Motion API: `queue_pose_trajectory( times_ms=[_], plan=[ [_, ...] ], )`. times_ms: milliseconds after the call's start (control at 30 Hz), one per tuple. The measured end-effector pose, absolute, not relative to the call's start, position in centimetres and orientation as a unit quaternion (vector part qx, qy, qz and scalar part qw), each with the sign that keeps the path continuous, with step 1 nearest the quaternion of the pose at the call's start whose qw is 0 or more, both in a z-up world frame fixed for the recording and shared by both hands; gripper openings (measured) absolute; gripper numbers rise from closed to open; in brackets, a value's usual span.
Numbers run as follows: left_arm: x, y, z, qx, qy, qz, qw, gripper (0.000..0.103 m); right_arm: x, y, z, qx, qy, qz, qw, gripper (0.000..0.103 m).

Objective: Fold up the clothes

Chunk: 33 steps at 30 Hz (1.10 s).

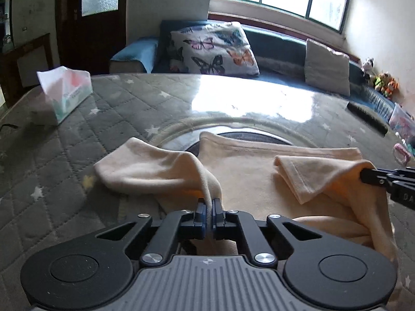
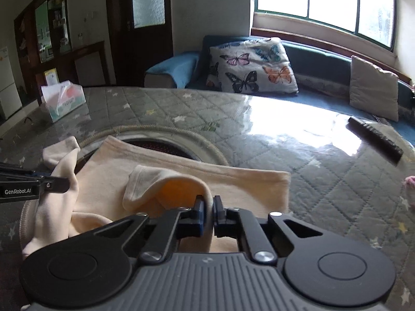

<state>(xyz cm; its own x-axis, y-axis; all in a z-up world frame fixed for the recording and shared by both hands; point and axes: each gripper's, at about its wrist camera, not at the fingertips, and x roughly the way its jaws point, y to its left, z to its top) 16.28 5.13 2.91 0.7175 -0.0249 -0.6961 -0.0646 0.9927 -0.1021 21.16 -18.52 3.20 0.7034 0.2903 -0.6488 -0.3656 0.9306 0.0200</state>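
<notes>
A cream shirt [image 1: 241,165] lies spread on the glass-topped table, its far edge over a round opening. My left gripper [image 1: 208,203] is shut on a pinch of the cloth by the left sleeve [image 1: 145,165], lifting it off the table. My right gripper [image 2: 208,202] is shut on the cloth at the right sleeve [image 2: 145,184], which curls up over the shirt [image 2: 233,181]. The right gripper [image 1: 363,175] also enters the left wrist view at the right edge. In the right wrist view the left gripper [image 2: 66,181] shows at the left edge, holding hanging cloth.
A tissue box [image 1: 66,93] stands at the far left of the quilted table [image 1: 64,181]. A dark remote [image 2: 374,137] lies at the far right. Behind the table is a blue sofa with a butterfly cushion [image 1: 212,49] and a grey cushion [image 1: 326,66].
</notes>
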Motion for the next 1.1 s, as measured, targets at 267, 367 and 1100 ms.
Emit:
queue_pose_trajectory(
  times_ms=[267, 367, 1100],
  plan=[
    [11.6, 7.1, 4.2, -0.07, 0.349, 0.041, 0.934, 0.004, 17.7, -21.9, 5.3, -0.044, 0.313, 0.149, 0.937, 0.002],
    [9.7, 8.0, 4.2, -0.077, 0.345, 0.051, 0.934, 0.004, 16.5, -23.1, 5.9, -0.041, 0.307, 0.138, 0.941, 0.002],
    [5.2, 9.8, 1.4, -0.096, 0.375, 0.078, 0.919, 0.008, 21.7, -17.4, 1.4, -0.118, 0.351, 0.164, 0.914, 0.008]
  ],
)
